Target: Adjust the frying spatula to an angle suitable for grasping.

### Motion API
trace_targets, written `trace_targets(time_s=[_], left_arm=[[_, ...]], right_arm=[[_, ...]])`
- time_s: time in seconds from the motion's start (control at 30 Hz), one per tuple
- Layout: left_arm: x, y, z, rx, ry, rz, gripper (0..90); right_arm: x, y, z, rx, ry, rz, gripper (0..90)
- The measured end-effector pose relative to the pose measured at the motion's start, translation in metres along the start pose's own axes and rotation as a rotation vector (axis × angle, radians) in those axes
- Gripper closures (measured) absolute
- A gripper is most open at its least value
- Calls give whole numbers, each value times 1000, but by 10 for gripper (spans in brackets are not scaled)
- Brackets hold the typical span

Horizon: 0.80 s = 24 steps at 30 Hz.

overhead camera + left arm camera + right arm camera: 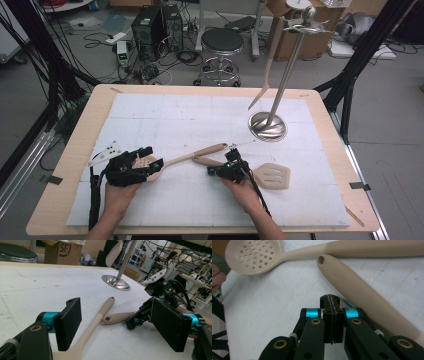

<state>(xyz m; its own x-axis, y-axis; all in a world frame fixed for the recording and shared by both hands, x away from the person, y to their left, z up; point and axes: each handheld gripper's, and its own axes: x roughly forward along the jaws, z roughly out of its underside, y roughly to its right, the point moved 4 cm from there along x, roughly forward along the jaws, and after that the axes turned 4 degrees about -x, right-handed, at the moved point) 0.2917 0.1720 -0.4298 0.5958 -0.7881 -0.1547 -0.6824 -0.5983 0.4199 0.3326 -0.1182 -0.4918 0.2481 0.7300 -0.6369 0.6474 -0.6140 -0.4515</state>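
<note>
The skimmer [252,255] and spatula [272,175] look like matt beige plastic, smooth. The stand [268,125] is glossy polished metal. The desk [75,145] shows pale wood under a scuffed white matt sheet [200,120].

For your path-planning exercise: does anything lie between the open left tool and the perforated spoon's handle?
Nothing visible does. The left tool stands open with the perforated spoon handle running up between its pads on bare table. The spatula handle lies beside it, farther along.
</note>
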Motion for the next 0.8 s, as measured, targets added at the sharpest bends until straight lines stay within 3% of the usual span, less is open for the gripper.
trace_targets(time_s=[0.2,0.37,0.5,0.63,0.8], left_arm=[[-1,-1,0,3,1,-3,254],[0,0,0,2,-1,-1,254],[0,0,0,6,3,-2,254],[0,0,0,3,-1,-1,254],[1,1,1,1,-3,3,254]], right_arm=[[-7,8,-3,13,33,46,900],[-7,8,-3,2,23,53,900],[-7,8,-2,-8,19,96,900],[-13,10,-1,9,13,101,900],[-35,14,-3,26,80,100,900]])
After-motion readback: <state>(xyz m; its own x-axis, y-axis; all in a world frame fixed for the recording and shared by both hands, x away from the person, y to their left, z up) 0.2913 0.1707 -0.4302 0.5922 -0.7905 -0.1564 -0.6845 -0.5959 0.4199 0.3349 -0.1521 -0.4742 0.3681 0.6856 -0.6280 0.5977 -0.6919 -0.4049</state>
